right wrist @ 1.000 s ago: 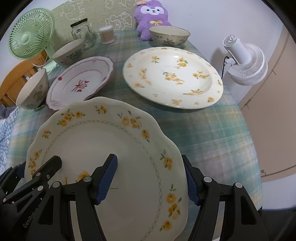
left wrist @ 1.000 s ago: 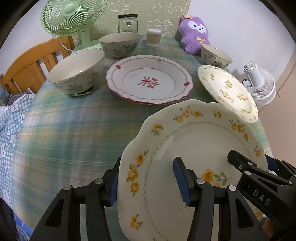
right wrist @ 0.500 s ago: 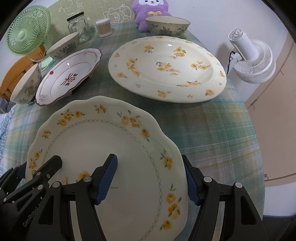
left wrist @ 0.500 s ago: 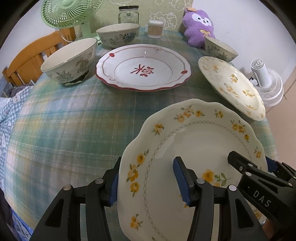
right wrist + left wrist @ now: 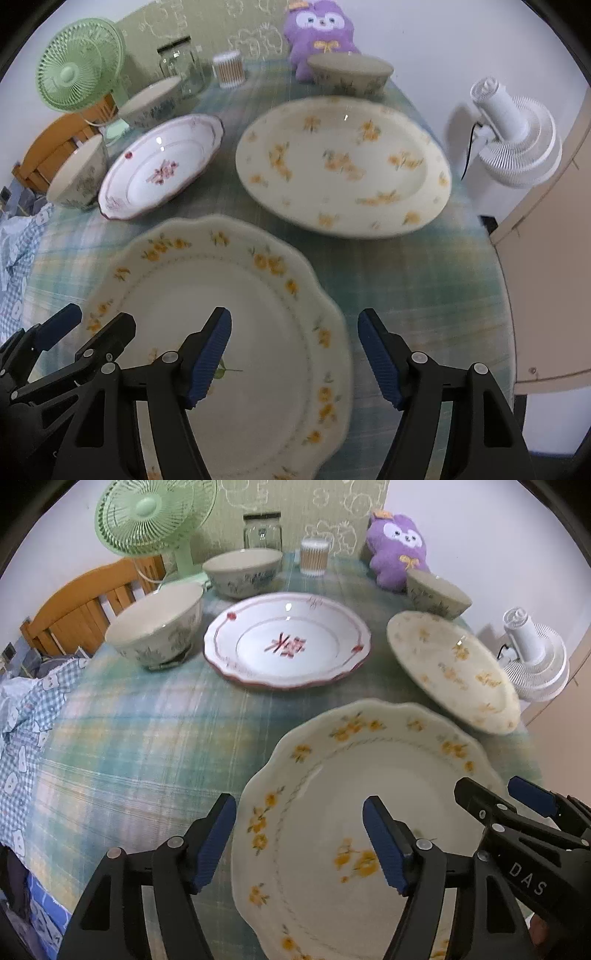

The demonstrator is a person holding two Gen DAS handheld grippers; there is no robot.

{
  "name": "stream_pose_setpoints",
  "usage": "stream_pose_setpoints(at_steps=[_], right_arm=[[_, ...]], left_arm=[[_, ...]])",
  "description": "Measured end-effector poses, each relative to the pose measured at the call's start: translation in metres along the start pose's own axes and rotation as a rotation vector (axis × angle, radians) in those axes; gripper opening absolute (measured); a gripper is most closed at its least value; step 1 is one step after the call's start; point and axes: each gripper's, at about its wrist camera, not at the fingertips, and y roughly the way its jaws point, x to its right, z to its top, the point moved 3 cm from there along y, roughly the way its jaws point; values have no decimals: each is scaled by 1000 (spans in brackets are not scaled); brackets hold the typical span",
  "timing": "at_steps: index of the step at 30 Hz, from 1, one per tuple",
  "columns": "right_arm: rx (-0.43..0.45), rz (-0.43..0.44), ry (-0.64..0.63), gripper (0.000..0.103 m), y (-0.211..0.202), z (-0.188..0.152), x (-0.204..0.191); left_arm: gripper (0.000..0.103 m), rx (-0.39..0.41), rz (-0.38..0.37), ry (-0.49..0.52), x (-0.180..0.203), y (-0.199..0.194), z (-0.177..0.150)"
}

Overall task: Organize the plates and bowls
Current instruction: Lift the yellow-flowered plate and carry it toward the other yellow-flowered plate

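Both grippers, left (image 5: pixel 299 840) and right (image 5: pixel 294 356), have just spread, releasing the scalloped yellow-flowered cream plate (image 5: pixel 369 794) they pinched 1 second ago.

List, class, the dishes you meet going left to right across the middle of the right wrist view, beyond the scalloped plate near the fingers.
Grey-patterned bowl → red-trimmed plate → large yellow-flowered plate. Past the table's edge stands the white fan.

bare cloth (image 5: pixel 140 746) left, plates (image 5: pixel 288 642) ahead
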Motion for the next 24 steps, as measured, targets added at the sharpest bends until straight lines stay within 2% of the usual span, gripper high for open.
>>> stream_pose_setpoints(at_steps=[9,14,20,24], right_arm=[[67,-20,68,79,-43,17,23],[117,-58,97,79,-65,20,32],[175,-80,119,79,-80,37,52],[181,-68,116,79,-73,53,68]], left_arm=[[83,64,-49,51,17,-27,22],[84,83,-118,43,25,-34,33],[84,97,-134,83,49,-37,48],[85,111,-114,76,62,-32,65]])
